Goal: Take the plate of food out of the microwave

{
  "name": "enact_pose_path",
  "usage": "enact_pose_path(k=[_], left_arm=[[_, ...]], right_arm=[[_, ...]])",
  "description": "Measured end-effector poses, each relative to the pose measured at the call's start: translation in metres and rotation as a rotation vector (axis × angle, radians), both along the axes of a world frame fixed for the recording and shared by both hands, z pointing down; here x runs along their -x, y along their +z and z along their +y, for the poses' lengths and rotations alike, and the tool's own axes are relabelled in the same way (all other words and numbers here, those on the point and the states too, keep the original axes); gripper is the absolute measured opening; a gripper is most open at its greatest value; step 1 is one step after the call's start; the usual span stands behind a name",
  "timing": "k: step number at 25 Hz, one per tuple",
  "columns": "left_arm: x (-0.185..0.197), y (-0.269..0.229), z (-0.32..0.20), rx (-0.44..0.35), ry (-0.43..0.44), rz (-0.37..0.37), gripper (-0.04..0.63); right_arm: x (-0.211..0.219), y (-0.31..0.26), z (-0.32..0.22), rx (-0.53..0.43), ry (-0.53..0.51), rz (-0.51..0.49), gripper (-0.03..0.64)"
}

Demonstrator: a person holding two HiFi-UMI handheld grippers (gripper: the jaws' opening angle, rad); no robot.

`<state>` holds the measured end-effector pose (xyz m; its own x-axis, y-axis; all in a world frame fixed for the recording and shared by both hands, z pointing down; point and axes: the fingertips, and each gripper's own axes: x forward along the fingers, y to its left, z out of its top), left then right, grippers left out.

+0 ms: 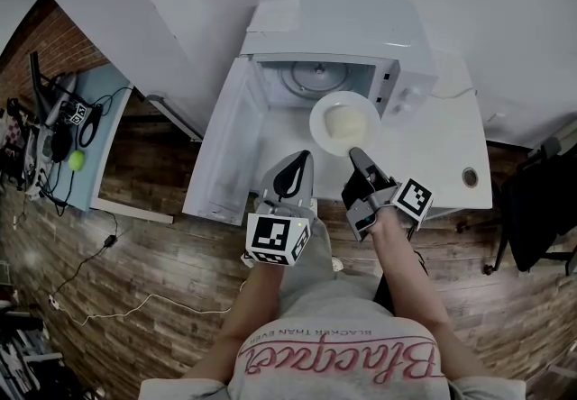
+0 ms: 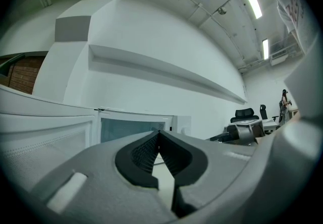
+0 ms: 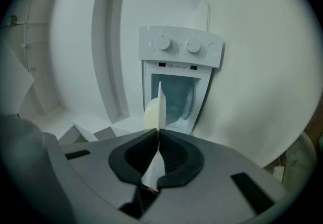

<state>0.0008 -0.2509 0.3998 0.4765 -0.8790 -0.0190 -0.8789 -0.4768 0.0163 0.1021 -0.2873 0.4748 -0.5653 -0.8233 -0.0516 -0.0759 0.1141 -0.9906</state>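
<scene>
A white plate (image 1: 322, 114) with pale food (image 1: 348, 126) hangs just in front of the open white microwave (image 1: 334, 29), whose door (image 1: 225, 141) swings out to the left. My right gripper (image 1: 353, 153) is shut on the plate's near rim. In the right gripper view the plate (image 3: 161, 102) stands edge-on between the closed jaws of the right gripper (image 3: 158, 132), with the food (image 3: 150, 113) on its left face and the microwave (image 3: 180, 51) behind. My left gripper (image 1: 305, 155) is shut and empty, left of the plate. In the left gripper view the left gripper (image 2: 159, 133) shows its tips meeting.
The glass turntable (image 1: 315, 78) lies inside the cavity. The microwave stands on a white table (image 1: 451, 146) with a cable hole (image 1: 469, 177). A cluttered side table (image 1: 95, 132) with a green ball (image 1: 77, 159) is far left. Cables (image 1: 135, 299) cross the wooden floor; a black chair (image 1: 541, 200) stands right.
</scene>
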Motion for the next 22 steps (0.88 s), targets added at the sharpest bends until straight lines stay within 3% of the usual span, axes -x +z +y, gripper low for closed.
enact_pose_path(k=[22], left_arm=[[-0.009,-0.005,0.008,0.027,-0.003,0.029,0.005]], right_arm=[[-0.011,-0.029,0.019,-0.035,-0.013,0.006,0.02]])
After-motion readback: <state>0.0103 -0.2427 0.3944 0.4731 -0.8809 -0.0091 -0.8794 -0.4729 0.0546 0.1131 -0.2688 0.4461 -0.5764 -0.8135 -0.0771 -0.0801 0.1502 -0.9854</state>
